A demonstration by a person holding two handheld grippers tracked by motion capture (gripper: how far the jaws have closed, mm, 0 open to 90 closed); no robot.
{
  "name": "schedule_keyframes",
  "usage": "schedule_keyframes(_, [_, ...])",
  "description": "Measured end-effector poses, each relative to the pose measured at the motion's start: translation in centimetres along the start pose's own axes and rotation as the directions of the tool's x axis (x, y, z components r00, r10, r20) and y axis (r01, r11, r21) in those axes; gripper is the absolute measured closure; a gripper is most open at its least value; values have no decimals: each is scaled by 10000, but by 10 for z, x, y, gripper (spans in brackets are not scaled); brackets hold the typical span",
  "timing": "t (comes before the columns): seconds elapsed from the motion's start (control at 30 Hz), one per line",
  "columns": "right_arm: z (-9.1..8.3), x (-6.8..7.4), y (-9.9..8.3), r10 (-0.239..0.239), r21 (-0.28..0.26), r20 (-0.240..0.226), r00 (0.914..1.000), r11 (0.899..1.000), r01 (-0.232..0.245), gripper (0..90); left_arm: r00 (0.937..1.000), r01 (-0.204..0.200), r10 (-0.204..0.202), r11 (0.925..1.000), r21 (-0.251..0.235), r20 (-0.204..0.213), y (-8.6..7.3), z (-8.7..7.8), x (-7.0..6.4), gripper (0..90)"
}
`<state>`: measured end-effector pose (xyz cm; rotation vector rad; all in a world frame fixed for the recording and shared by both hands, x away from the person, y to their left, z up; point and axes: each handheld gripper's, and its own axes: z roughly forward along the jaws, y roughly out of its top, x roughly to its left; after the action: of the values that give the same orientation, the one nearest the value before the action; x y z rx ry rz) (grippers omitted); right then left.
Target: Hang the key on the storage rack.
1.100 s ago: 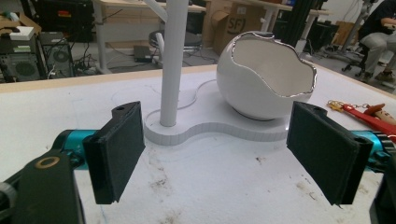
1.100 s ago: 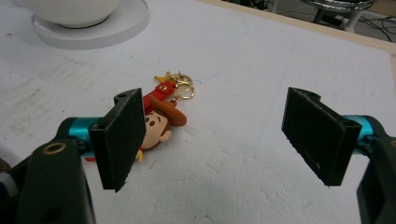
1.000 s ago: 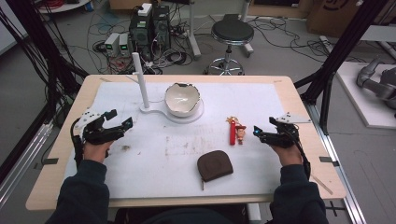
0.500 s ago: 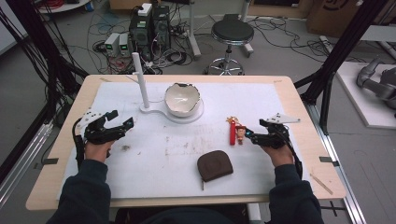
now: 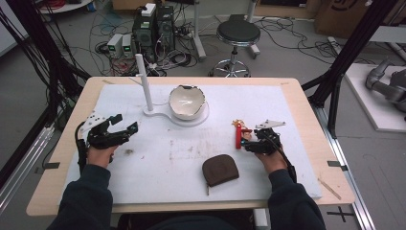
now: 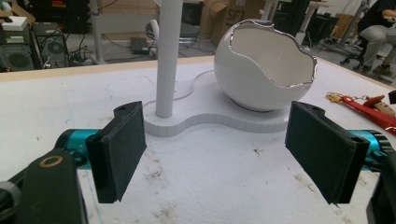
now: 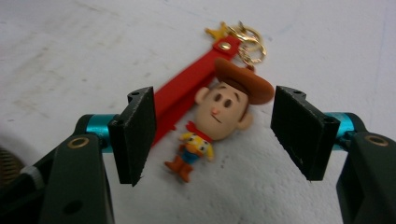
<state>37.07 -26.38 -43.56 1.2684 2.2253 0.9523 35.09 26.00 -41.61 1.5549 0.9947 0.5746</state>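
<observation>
A keychain lies on the white mat: a small cowboy figure (image 7: 219, 116) with a brown hat, a red strap (image 7: 187, 93) and a gold ring. From above, the keychain (image 5: 238, 133) is at centre right. My right gripper (image 7: 215, 135) is open, its jaws standing either side of the figure and not touching it; from above, the right gripper (image 5: 249, 143) sits just right of the strap. My left gripper (image 5: 125, 130) hovers open at the left with nothing between its jaws. The left gripper (image 6: 219, 154) faces a white broken-egg bowl (image 6: 252, 79) and a white post (image 6: 167, 56).
The bowl (image 5: 178, 108) and post (image 5: 143, 81) share a flat white base (image 5: 158, 114) at the back centre. A brown zip pouch (image 5: 220, 170) lies near the front edge. The white mat (image 5: 287, 110) covers the wooden table (image 5: 311, 110). A stool and computers stand beyond.
My right gripper has moved left across the mat until its open jaws flank the cowboy figure. The left gripper has barely shifted.
</observation>
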Motion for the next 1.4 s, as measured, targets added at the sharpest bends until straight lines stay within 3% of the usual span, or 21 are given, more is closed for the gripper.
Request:
schedule_keyframes(0.03, [5, -3, -2, 258, 259, -90, 9996, 9993, -256, 361, 10000, 17, -17, 10000, 17, -22, 0, 0, 0, 202])
schedule_keyframes(0.07, [5, -3, -2, 258, 259, -90, 9996, 9993, -256, 361, 10000, 33, -33, 10000, 27, -14, 0, 1, 1, 202])
schedule_keyframes(0.1, [9, -3, -3, 116, 664, 50, 9999, 9977, -119, 398, 10000, 51, -51, 10000, 62, -17, -1, 1, 1, 202])
schedule_keyframes(0.13, [10, -3, -4, 65, 761, 99, 9999, 9971, -72, 413, 10000, 96, -96, 9999, 99, -10, -1, 2, 2, 203])
schedule_keyframes(0.17, [9, -3, -3, 36, 769, 151, 9999, 9970, -47, 493, 9999, 108, -108, 9999, 107, -19, -1, 2, 2, 202])
schedule_keyframes(0.2, [9, -3, -3, 36, 769, 151, 9999, 9970, -47, 493, 9999, 108, -108, 9999, 107, -19, -1, 2, 2, 202])
schedule_keyframes(0.23, [4, -4, -3, -399, 767, 944, 9947, 9965, 327, 560, 9999, 122, -122, 9999, 107, -11, -1, 2, 2, 203])
schedule_keyframes(0.27, [4, -4, -3, -399, 767, 944, 9947, 9965, 327, 560, 9999, 132, -132, 9998, 121, 2, -1, 2, 2, 203])
schedule_keyframes(0.3, [3, -9, -3, -40, 675, 1086, 9941, 9977, -33, 558, 9999, 145, -145, 9998, 116, 0, -1, 2, 3, 203])
schedule_keyframes(0.4, [4, -13, -4, 43, 693, 1058, 9944, 9975, -117, 538, 9999, 152, -152, 9998, 157, 2, -2, 2, 3, 203])
schedule_keyframes(0.43, [8, -13, -4, -82, 677, 660, 9978, 9977, 37, 510, 9999, 132, -133, 9997, 181, 29, -2, 2, 2, 203])
schedule_keyframes(0.47, [9, -13, -4, -131, 654, 614, 9980, 9978, 90, 520, 9999, 132, -133, 9997, 181, 29, -2, 2, 2, 203])
schedule_keyframes(0.57, [9, -17, -4, 5, 561, -33, 10000, 9984, -3, 680, 9999, 127, -128, 9997, 222, 20, -2, 3, 2, 204])
schedule_keyframes(0.67, [7, -17, -2, -166, 477, -169, 9997, 9987, 174, 686, 9999, 138, -138, 9996, 250, 0, -2, 3, 2, 204])
schedule_keyframes(0.7, [0, -16, 3, -315, -164, -381, 9988, 9994, 309, 694, 9999, 148, -148, 9996, 259, -17, -2, 3, 2, 204])
schedule_keyframes(0.77, [-2, -15, 5, -373, -386, -451, 9983, 9986, 356, 697, 9999, 161, -160, 9995, 262, -24, -2, 3, 2, 205])
schedule_keyframes(0.8, [-9, -12, 12, -467, -1111, -746, 9961, 9931, 382, 710, 9999, 141, -141, 9994, 310, -20, -3, 3, 3, 205])
schedule_keyframes(0.97, [-16, -6, 26, -362, -2134, -1380, 9898, 9769, 60, 748, 9998, 185, -184, 9995, 266, -30, -3, 3, 3, 206])
schedule_keyframes(1.2, [-13, -1, 40, -553, -2340, -1834, 9815, 9722, 110, 764, 9998, 181, -180, 9994, 299, -44, -3, 3, 3, 207])
schedule_keyframes(1.23, [-15, 1, 44, -443, -2574, -2131, 9760, 9662, -123, 766, 9998, 173, -172, 9994, 289, -50, -3, 3, 4, 207])
schedule_keyframes(1.4, [-21, 7, 59, -434, -3000, -2635, 9637, 9531, -391, 768, 9998, 178, -176, 9994, 291, -66, -3, 3, 3, 209])
